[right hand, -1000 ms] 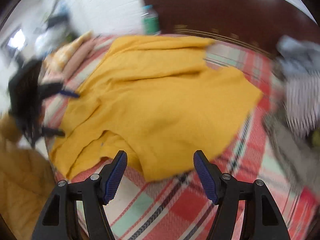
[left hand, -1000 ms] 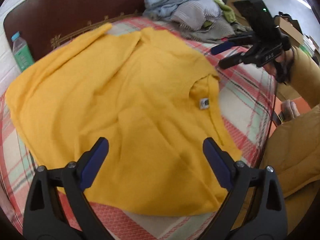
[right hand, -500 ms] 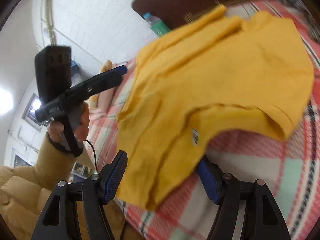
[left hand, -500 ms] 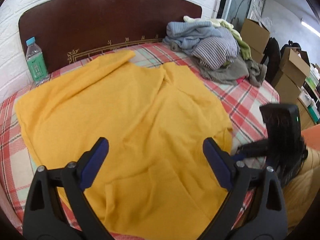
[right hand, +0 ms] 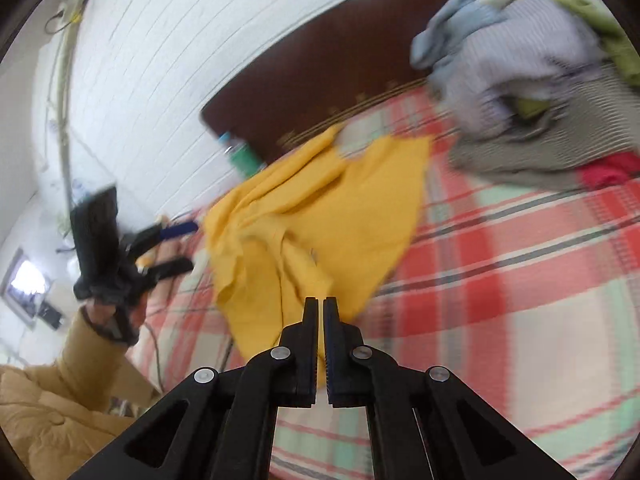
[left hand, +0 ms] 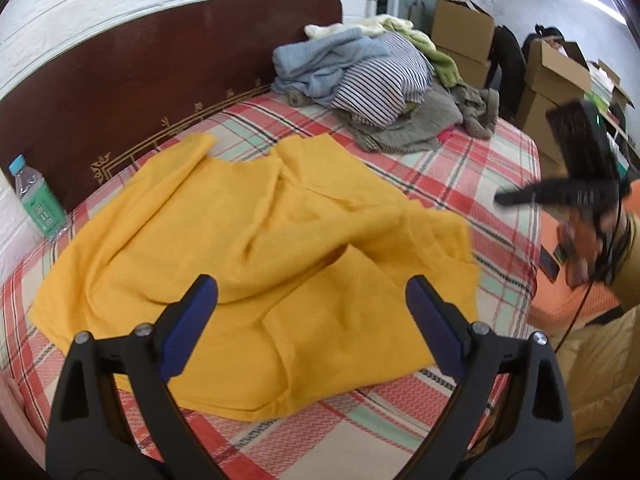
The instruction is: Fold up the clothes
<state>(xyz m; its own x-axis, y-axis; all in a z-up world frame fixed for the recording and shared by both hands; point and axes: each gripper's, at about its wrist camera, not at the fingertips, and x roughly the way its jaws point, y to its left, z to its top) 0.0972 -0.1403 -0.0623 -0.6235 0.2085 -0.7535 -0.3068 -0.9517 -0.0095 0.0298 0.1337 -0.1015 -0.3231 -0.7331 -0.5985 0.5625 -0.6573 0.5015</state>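
Observation:
A yellow shirt point(left hand: 256, 264) lies rumpled on the plaid bed, its near right part lifted and folded over. My left gripper point(left hand: 312, 304) is open and empty, held above the shirt's near edge. My right gripper point(right hand: 319, 304) is shut on the yellow shirt point(right hand: 320, 216), pinching a fold of its near edge and holding it off the bed. The right gripper also shows in the left wrist view point(left hand: 560, 196), at the right, blurred. The left gripper shows in the right wrist view point(right hand: 176, 248), open, at the shirt's left end.
A pile of unfolded clothes point(left hand: 384, 80) sits at the far right of the plaid bed point(left hand: 480, 168). A green-labelled water bottle point(left hand: 38, 200) stands by the dark headboard point(left hand: 160, 72). Cardboard boxes point(left hand: 552, 80) stand beyond the bed on the right.
My right gripper has closed on the shirt's edge and lifted it, bunching the cloth. My left gripper has stayed open and drawn back slightly.

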